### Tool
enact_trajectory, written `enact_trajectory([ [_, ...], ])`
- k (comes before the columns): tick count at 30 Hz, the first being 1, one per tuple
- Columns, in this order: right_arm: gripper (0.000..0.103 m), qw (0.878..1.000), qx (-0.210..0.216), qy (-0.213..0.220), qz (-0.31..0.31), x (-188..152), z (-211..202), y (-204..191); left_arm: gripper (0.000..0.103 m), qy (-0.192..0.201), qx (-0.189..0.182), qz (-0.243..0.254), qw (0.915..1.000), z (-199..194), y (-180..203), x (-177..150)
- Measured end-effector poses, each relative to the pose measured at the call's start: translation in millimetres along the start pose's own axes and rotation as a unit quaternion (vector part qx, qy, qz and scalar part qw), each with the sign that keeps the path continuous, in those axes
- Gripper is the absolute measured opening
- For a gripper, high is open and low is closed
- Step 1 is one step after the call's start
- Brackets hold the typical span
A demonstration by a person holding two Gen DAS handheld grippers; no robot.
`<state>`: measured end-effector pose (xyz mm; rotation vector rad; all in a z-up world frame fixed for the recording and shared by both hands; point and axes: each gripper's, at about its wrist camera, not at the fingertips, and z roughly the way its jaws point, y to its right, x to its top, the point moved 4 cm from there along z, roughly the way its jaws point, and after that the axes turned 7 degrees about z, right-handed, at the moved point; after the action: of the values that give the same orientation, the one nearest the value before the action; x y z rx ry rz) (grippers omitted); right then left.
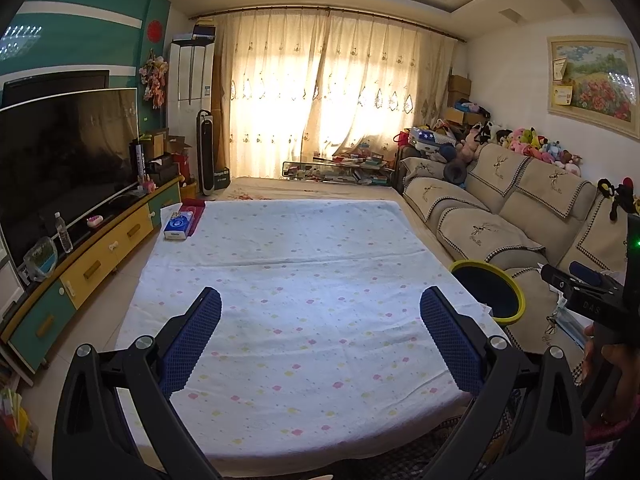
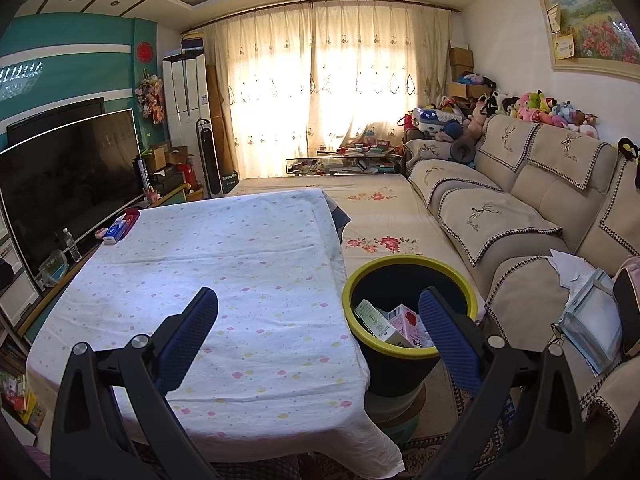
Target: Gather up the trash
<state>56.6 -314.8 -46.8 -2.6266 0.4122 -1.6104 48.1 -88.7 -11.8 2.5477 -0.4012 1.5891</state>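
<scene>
Cloth-covered table (image 2: 224, 264), yellow-rimmed bin (image 2: 400, 356) with cartons (image 2: 404, 320) just beyond splayed, empty right claw (image 2: 318, 314).

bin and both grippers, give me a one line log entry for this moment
left gripper: open, empty | right gripper: open, empty | bin: cartons inside | table: tissue pack only

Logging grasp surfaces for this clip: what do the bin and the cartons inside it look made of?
Bin: probably moulded plastic, matte dark body with a smooth yellow-green rim. Cartons: likely printed paperboard, with flat faces, sharp folded edges and a slight sheen.
</scene>
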Motion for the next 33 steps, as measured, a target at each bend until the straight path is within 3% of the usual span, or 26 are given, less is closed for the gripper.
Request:
enact_trajectory([
  [33,0.096,1.000,0.000,-0.006,0.000,-7,6,-5,0.098,-0.010,-0.001,-0.014,0.9998,15,-1,-12],
])
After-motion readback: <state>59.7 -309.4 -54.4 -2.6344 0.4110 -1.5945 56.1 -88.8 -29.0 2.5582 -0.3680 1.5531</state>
